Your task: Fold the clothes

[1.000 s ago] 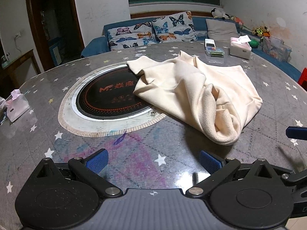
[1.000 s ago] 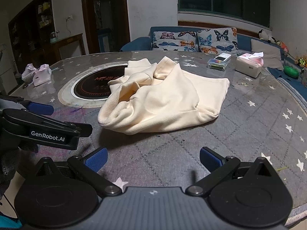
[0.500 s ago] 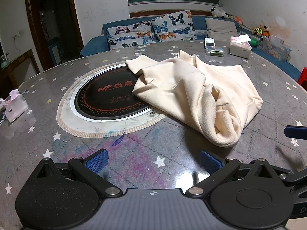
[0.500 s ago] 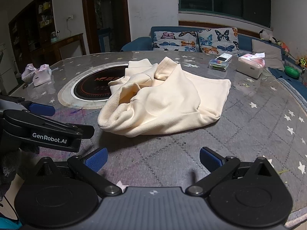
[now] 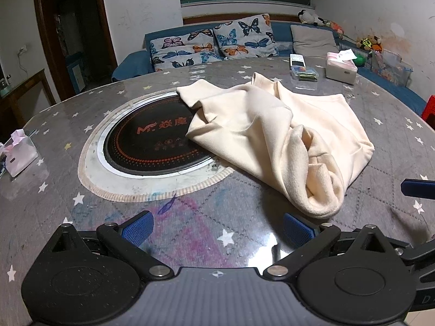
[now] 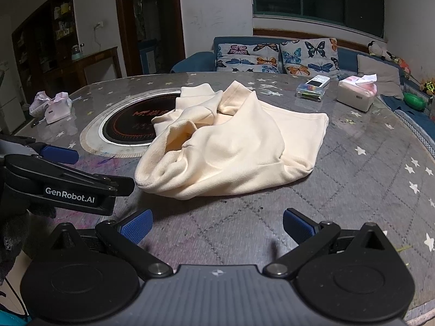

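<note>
We look out along two hand-held grippers over a round counter (image 5: pixel 272 233) covered in grey quilted cloth with white stars.

Far left on the counter sits a small pink tissue packet (image 5: pixel 20 153). Next comes a black round hotplate (image 5: pixel 152 144) set into the counter's middle, ringed in white, with orange lettering on it.

Our left gripper (image 5: pixel 217 224) hovers low over the near edge of the counter. Its blue-padded fingers (image 5: pixel 137 226) are spread wide apart and hold nothing. In the right wrist view the same gripper (image 6: pixel 58 152) shows at the left edge, side-on, with a white brand label on its black arm.

To the right of the hotplate lies the cream sweatshirt (image 5: pixel 274 135), crumpled and unfolded (its fleecy inside shows at the near opening). One corner of it overlaps the hotplate's rim; the rest rests on the quilted cloth. From the right wrist, the sweatshirt (image 6: pixel 233 146) lies ahead, well clear of both grippers.

Our right gripper (image 6: pixel 217 224) also hovers by the near edge, fingers (image 6: pixel 297 225) wide apart and empty.

Beyond the garment, toward the far right, stand a clear plastic box (image 6: pixel 310 91) and a white tissue box (image 6: pixel 356 95). A blue sofa (image 6: pixel 272 54) with butterfly cushions lines the back wall.
</note>
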A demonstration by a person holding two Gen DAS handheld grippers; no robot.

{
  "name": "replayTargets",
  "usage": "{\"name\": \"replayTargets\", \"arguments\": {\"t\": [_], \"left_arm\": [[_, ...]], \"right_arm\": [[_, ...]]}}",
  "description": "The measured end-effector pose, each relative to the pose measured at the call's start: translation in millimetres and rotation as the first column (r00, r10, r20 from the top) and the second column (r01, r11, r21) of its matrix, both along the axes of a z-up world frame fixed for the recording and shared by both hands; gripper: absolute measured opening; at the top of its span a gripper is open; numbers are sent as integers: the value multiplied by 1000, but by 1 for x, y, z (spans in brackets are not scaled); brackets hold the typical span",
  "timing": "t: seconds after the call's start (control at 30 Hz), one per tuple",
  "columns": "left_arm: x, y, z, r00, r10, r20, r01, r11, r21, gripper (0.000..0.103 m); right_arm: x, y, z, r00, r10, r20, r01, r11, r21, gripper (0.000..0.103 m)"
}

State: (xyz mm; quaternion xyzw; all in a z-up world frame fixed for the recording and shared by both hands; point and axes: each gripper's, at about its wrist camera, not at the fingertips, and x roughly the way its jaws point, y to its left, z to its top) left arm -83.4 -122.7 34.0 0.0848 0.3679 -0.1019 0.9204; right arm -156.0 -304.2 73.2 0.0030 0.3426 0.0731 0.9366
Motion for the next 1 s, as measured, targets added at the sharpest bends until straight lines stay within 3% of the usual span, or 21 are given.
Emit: {"name": "replayTargets", "arguments": {"t": [1.0], "left_arm": [[49, 0, 20, 999, 3, 43, -3, 1000, 2, 103]], "right_arm": [[51, -17, 20, 999, 19, 36, -18, 999, -31, 103]]}}
